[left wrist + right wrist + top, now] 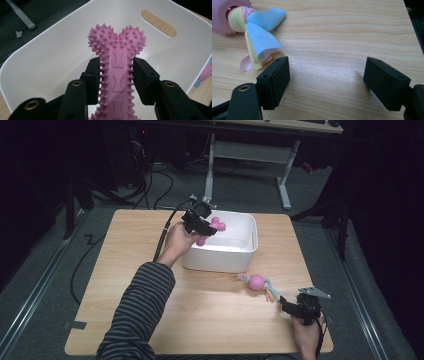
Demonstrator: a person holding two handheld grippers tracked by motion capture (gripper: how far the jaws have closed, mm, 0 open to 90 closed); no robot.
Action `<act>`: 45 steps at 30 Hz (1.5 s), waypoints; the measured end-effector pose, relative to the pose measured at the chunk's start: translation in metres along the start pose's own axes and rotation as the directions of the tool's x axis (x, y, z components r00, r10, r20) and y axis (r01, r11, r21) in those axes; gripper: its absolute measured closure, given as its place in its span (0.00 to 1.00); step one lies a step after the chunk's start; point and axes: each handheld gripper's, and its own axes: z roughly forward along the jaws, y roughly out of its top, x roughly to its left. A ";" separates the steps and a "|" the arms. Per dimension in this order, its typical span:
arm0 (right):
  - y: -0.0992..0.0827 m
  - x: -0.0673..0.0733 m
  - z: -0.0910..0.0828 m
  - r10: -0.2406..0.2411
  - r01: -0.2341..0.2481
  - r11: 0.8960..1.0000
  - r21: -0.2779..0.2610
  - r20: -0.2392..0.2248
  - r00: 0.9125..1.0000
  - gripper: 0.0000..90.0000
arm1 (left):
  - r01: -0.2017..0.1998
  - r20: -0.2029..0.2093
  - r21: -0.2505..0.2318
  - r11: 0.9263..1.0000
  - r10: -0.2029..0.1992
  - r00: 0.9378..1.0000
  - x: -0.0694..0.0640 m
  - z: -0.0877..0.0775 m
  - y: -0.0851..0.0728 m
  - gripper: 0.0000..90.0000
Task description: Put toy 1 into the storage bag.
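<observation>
Pink spiky bone toy clamped in the left gripper over the white bin; right gripper spread wide near the pink ball toy.

In the left gripper view, the left gripper (117,75) has both jaws pressed on the shaft of the pink bone toy (117,50), whose knobbed end rises to upper centre, inside the white bin (50,50). In the high view, the striped sleeve (137,315) reaches from bottom left up to the bin's left rim at centre frame. The right gripper (325,82) has its jaws wide apart, holding nothing, low over the wooden table (342,30). The ball toy (249,25), with cloth strips, lies at upper left, its strips just beside the left-hand jaw. In the high view, the right hand (305,332) sits at lower right.
</observation>
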 end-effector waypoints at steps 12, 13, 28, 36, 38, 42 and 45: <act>0.000 0.000 0.000 0.000 0.000 1.000 0.000 0.000 1.000 0.24 | -0.004 -0.004 0.022 1.000 0.004 1.000 -0.001 0.009 -0.001 0.66; 0.000 0.000 0.000 0.000 0.000 1.000 0.000 0.000 1.000 0.24 | -0.005 -0.002 0.023 1.000 0.005 1.000 -0.001 0.009 -0.001 0.66; 0.000 0.000 0.000 0.000 0.000 1.000 0.001 -0.001 1.000 0.23 | -0.002 0.007 0.058 0.998 0.001 1.000 -0.003 0.019 -0.004 0.65; 0.000 0.000 0.000 -0.001 0.001 1.000 0.000 -0.001 1.000 0.24 | -0.008 0.007 0.084 0.996 0.008 1.000 -0.005 0.024 -0.004 0.65; 0.000 0.000 0.000 -0.002 0.002 1.000 0.000 -0.001 1.000 0.23 | -0.006 0.007 0.090 0.996 0.006 1.000 -0.005 0.025 -0.005 0.65; 0.000 0.000 0.000 -0.002 0.002 1.000 0.000 -0.001 1.000 0.23 | 0.004 0.007 0.108 0.994 -0.005 1.000 -0.005 0.028 -0.005 0.64; 0.000 0.000 0.000 -0.005 0.005 1.000 -0.001 -0.002 1.000 0.23 | 0.007 0.012 0.120 0.993 -0.008 1.000 -0.007 0.028 -0.004 0.55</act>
